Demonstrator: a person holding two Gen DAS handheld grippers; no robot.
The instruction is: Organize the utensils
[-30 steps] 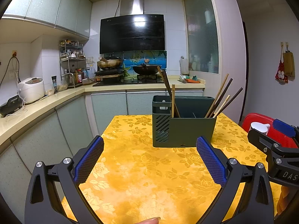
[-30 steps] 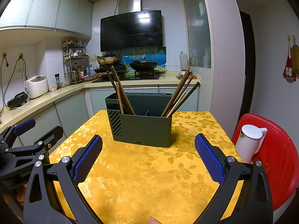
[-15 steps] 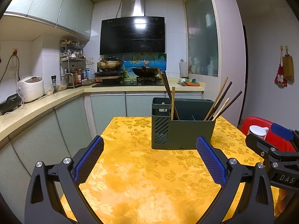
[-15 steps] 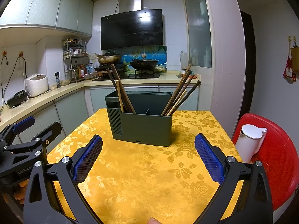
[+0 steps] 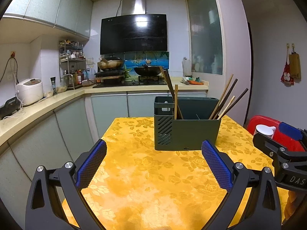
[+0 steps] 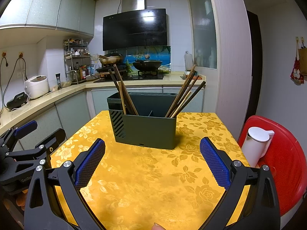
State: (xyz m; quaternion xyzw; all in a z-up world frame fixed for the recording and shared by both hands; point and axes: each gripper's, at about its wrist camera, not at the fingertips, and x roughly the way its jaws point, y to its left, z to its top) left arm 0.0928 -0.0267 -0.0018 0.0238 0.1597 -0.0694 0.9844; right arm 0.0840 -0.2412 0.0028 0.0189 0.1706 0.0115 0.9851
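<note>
As I hold both tools above the yellow tablecloth, my left gripper and my right gripper have their blue pads spread wide with nothing between them. Compared with a second ago, both have pulled back a little, so the dark green utensil holder looks smaller and farther. It stands upright on the cloth; one bunch of chopsticks leans in its left compartment, another bunch in its right. A white jug rests on a red chair nearby.
</note>
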